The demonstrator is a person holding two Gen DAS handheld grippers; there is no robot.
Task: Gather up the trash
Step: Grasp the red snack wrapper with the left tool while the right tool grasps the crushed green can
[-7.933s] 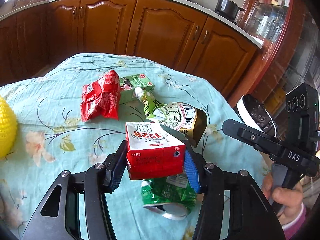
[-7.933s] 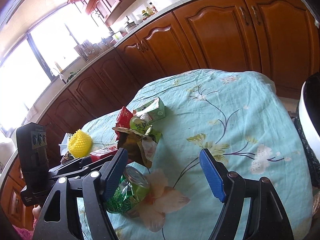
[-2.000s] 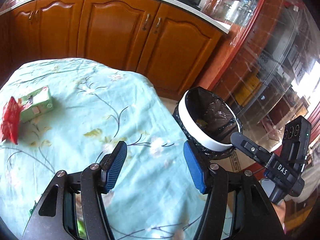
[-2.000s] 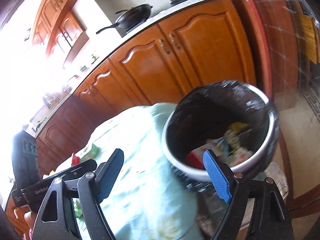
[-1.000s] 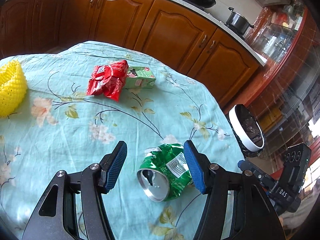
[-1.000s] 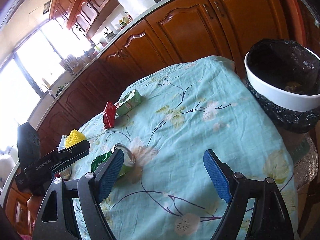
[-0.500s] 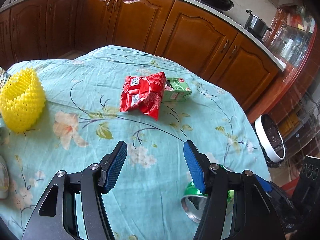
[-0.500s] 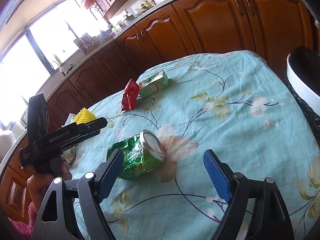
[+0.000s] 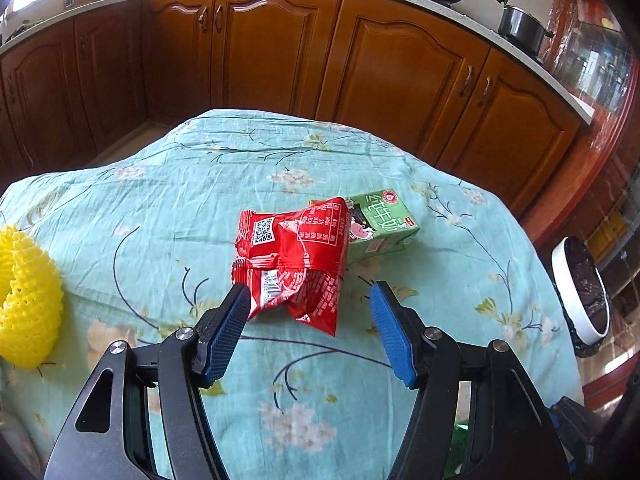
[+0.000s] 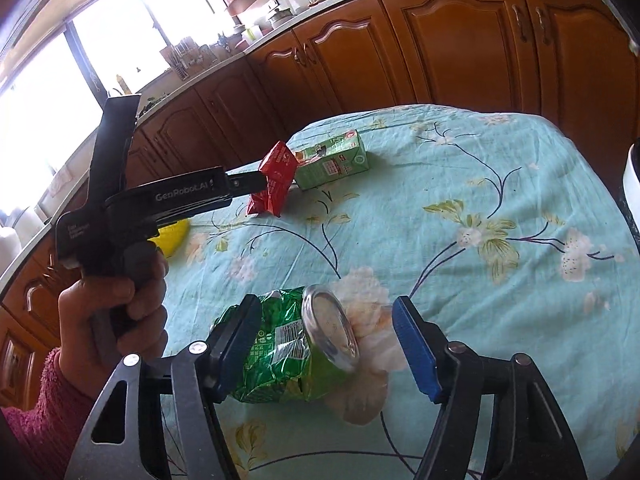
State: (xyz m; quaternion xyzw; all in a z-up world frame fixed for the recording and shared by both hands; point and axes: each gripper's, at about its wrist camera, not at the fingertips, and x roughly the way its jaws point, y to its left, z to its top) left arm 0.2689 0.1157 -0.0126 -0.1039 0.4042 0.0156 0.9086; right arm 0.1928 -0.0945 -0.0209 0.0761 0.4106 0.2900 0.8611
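A crumpled red snack wrapper lies on the floral tablecloth, leaning against a green milk carton. My left gripper is open, and the wrapper's near end sits between its blue fingertips. In the right wrist view this gripper reaches the wrapper beside the carton. A crushed green can lies on its side between the fingers of my right gripper. Its jaws are closing. The left pad is at the can's side and the right pad stands apart from it.
A white-rimmed bin with a black bag stands off the table's right edge. A yellow foam net lies at the left. A hand in a pink sleeve holds the left gripper. Wooden cabinets line the back.
The left gripper moved forward until the red wrapper came between its tips. The right gripper closed in on the green can and its jaws narrowed.
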